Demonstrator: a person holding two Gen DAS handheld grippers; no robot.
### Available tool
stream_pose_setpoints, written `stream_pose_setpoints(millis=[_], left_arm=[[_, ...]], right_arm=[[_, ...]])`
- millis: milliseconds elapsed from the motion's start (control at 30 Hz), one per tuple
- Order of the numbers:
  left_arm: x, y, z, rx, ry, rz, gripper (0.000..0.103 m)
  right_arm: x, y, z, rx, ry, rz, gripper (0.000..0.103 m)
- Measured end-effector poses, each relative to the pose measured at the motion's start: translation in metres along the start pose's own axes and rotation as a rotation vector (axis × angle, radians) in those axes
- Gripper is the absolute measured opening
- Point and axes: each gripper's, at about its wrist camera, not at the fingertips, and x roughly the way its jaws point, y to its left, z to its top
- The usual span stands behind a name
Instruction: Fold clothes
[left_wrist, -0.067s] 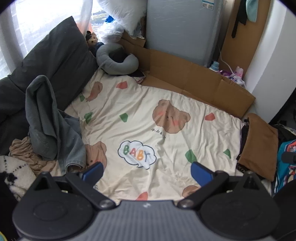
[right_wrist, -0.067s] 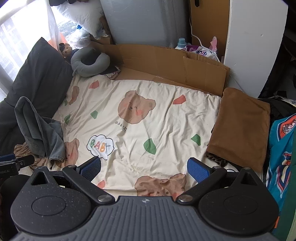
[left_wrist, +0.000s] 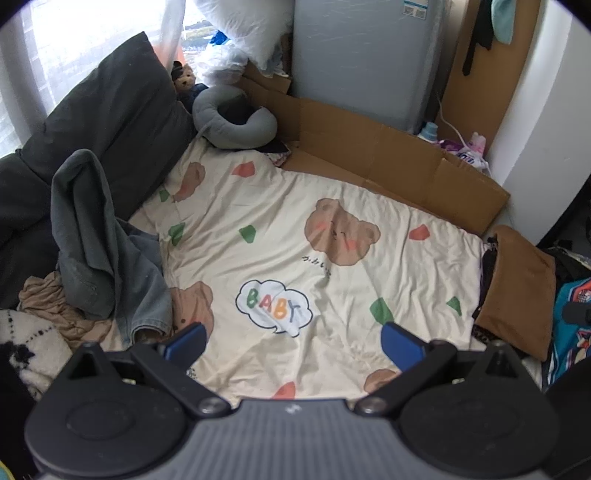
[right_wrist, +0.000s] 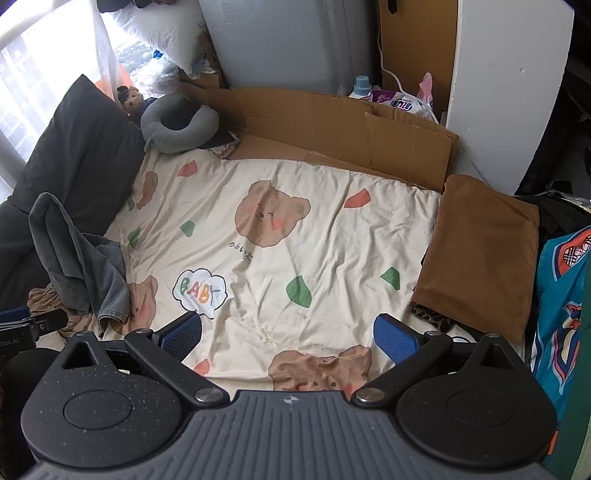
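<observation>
A heap of unfolded clothes lies at the left edge of the bed: a grey garment (left_wrist: 92, 243) (right_wrist: 74, 258) draped over a tan one (left_wrist: 48, 306) (right_wrist: 44, 301). A folded brown garment (left_wrist: 517, 288) (right_wrist: 484, 251) rests at the right edge on a leopard-print piece (right_wrist: 432, 317). My left gripper (left_wrist: 293, 343) hovers open over the bear-print sheet (left_wrist: 332, 266), holding nothing. My right gripper (right_wrist: 288, 332) is also open and empty above the same sheet (right_wrist: 295, 236). Part of the left gripper (right_wrist: 33, 321) shows at the left edge of the right wrist view.
A dark cushion (left_wrist: 103, 122) and grey neck pillow (left_wrist: 232, 118) sit at the back left. Flattened cardboard (left_wrist: 388, 162) lines the far side against a grey appliance (left_wrist: 369, 62). A white knit item (left_wrist: 26, 347) lies near left; teal printed fabric (right_wrist: 561, 295) hangs at right.
</observation>
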Motion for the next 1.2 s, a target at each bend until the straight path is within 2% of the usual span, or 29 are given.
stream_pose_setpoints(millis=[233,600,933,1033,1200], left_arm=[[-0.005,0.013,0.002,-0.021,0.002,-0.027,0.101],[0.0,0.001,-0.001,0.005,0.004,0.038,0.101],[0.0,-0.001,-0.001,0.005,0.003,0.044,0.101],[0.0,0.0,-0.002,-0.046,-0.008,0.147,0.101],[-0.001,0.001,-0.002,-0.068,-0.011,0.171,0.101]], right_arm=[[-0.002,0.001,0.001,-0.01,0.007,-0.004,0.102],[-0.001,-0.004,0.0,-0.001,0.004,0.007,0.102],[-0.002,-0.002,-0.002,-0.001,-0.002,0.004,0.102],[-0.003,-0.003,-0.002,0.0,-0.005,0.006,0.102],[-0.003,-0.003,-0.003,0.006,-0.008,0.007,0.102]])
